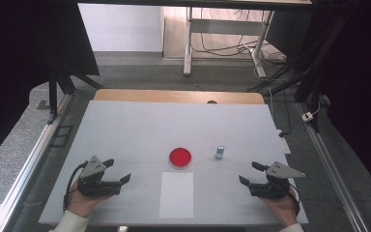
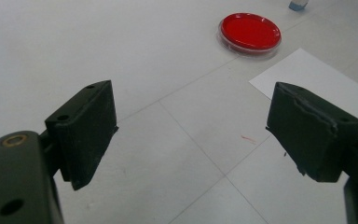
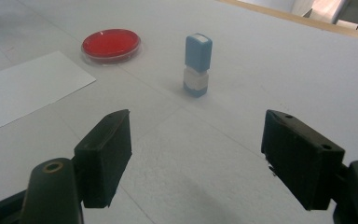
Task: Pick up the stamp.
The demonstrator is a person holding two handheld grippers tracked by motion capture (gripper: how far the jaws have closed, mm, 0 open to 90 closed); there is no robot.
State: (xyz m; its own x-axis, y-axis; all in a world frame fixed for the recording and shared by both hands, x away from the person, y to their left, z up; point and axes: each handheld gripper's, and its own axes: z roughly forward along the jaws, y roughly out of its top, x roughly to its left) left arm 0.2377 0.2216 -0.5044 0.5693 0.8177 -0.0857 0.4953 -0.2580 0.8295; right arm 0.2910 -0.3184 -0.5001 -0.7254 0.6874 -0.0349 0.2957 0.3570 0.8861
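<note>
On the white table [image 1: 125,125], both grippers, left [image 1: 117,170] and right [image 1: 249,173], wait wide open, holding nothing. The right one probably reaches for the blue stamp [image 3: 197,65] next.

Both hands low at the near edge of the table, left gripper [image 1: 117,170] and right gripper [image 1: 249,172] each angled inward toward the middle, jaws spread wide with nothing between them, well apart

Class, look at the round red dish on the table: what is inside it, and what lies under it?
The round red dish shows an even red layer inside its clear rim; nothing else sits in it. It rests directly on the white table, beside the paper sheet. The spot beneath is covered.
</note>
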